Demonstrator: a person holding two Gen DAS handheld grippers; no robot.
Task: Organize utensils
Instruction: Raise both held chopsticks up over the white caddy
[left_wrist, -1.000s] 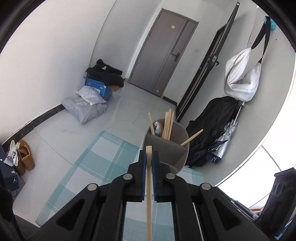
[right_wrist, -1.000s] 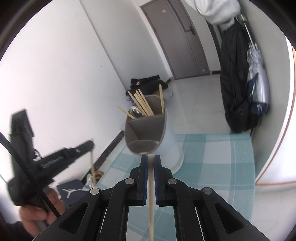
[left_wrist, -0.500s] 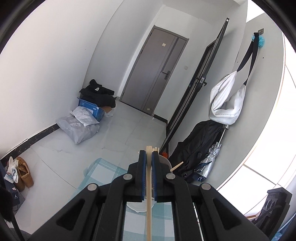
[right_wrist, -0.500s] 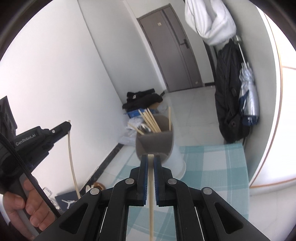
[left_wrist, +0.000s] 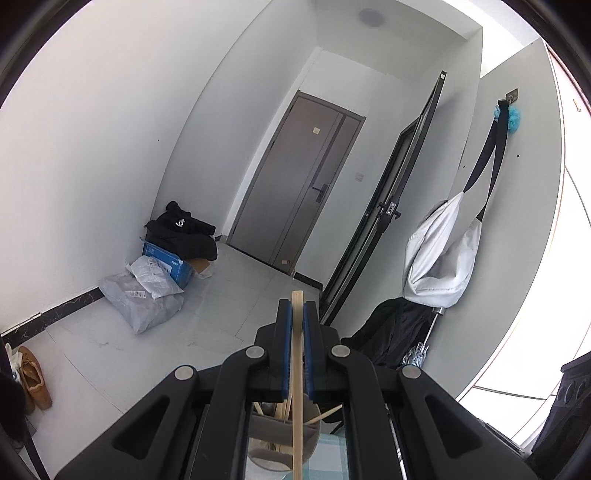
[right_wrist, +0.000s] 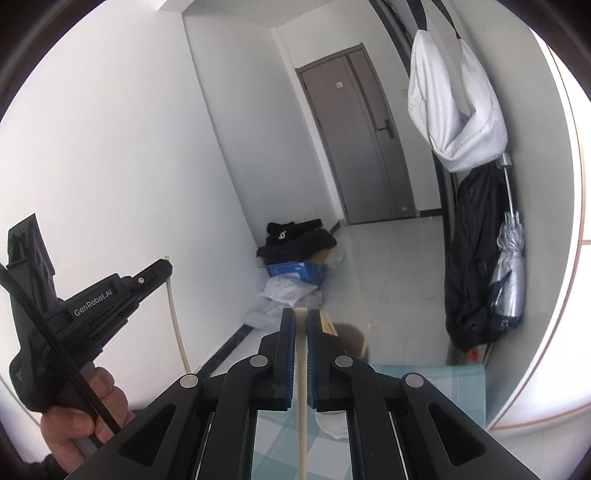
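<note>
My left gripper (left_wrist: 297, 314) is shut on a wooden chopstick (left_wrist: 296, 387) that runs back between its blue pads. Below and behind the jaws the grey utensil holder (left_wrist: 282, 439) shows with several chopsticks in it. My right gripper (right_wrist: 301, 328) is shut on a pale chopstick (right_wrist: 302, 406). The holder (right_wrist: 349, 338) is partly hidden behind its right finger. In the right wrist view the left gripper (right_wrist: 162, 267) is raised at the left, its chopstick (right_wrist: 176, 321) hanging down.
A teal checked tablecloth (right_wrist: 424, 387) covers the table under the holder. On the floor beyond lie a blue box (left_wrist: 166, 260) and grey bags (left_wrist: 144, 299). A white bag (left_wrist: 439, 258) and black coat (left_wrist: 395, 332) hang on the right wall.
Both grippers have tilted up and lifted, so the holder has dropped low behind the jaws in both views. The chopsticks stay gripped.
</note>
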